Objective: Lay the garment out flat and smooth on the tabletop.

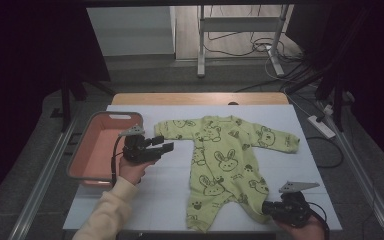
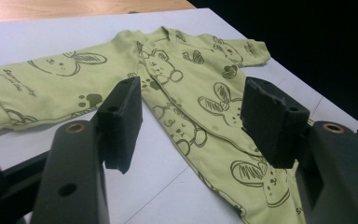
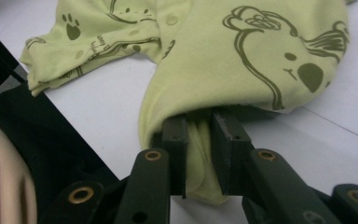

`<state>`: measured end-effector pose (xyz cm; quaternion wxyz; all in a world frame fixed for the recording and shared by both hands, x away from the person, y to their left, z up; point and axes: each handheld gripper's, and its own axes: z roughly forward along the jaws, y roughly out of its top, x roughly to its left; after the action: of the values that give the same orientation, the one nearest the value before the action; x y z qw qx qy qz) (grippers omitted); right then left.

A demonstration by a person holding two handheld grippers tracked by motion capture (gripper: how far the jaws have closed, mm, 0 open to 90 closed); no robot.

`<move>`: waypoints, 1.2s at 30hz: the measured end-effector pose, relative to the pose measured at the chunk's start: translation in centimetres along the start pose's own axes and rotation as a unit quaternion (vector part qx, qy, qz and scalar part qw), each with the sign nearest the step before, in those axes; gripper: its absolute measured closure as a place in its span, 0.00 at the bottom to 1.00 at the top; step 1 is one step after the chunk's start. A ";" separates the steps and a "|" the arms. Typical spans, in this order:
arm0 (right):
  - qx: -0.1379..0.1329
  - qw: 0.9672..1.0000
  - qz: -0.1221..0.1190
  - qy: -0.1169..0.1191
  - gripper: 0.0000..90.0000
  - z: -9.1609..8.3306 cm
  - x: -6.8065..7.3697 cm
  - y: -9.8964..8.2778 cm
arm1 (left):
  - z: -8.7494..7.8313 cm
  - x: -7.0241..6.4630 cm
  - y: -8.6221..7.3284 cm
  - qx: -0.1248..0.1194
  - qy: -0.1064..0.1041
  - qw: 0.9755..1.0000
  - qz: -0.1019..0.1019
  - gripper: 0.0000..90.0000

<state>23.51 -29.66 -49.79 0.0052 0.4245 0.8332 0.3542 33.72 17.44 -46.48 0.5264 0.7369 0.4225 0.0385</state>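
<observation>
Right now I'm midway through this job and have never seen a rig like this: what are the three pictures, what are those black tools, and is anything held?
No robot here: a person holds a two-jaw hand tool in each hand. The high view looks down on the white table. On it lie a green baby romper printed with animals, spread flat, and a pink basket at the left edge. The other two pictures come from cameras riding on each tool, looking along its jaws. The left gripper hovers open near a sleeve, holding nothing. The right gripper has the romper's leg cuff between its jaws; the grip looks loose.
</observation>
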 end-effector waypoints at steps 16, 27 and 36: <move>-0.074 0.997 -0.020 -0.006 0.63 -1.3 -0.3 0.9 | 0.3 -0.1 0.0 0.003 -0.002 1.000 0.001 0.43; -0.053 0.998 -0.034 0.002 0.62 0.8 -0.1 2.5 | 0.1 0.0 -0.1 0.003 0.000 1.000 -0.001 0.43; -0.060 0.998 -0.007 -0.022 0.58 -0.6 -1.7 1.5 | 0.4 -0.1 -0.1 0.004 -0.001 1.000 -0.001 0.43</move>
<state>25.52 -30.65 -48.94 0.0521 0.4251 0.8131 0.3942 33.76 17.12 -46.72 0.5243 0.7384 0.4226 0.0356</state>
